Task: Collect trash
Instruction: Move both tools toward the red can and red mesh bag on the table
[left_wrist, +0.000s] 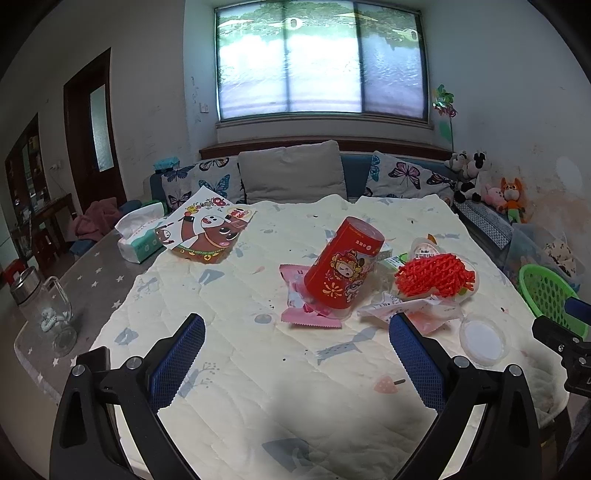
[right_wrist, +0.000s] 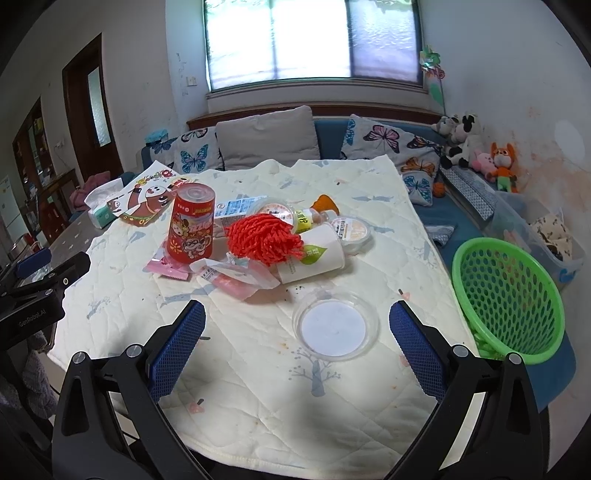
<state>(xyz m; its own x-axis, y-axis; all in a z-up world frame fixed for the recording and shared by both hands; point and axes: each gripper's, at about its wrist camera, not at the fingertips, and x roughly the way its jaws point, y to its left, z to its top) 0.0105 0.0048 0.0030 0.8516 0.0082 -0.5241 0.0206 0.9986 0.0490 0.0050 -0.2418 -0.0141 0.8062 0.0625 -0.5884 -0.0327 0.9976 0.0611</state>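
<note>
Trash lies heaped mid-table on the quilt (right_wrist: 258, 387): a clear lid (right_wrist: 335, 325) nearest, then wrappers (right_wrist: 236, 278), a cup (right_wrist: 314, 254), red netting (right_wrist: 267, 238) and a red can (right_wrist: 192, 225). Both the left gripper (left_wrist: 297, 354) and the right gripper (right_wrist: 297, 347) gape empty over bare near quilt. A green basket (right_wrist: 509, 291) sits at the right edge.
</note>
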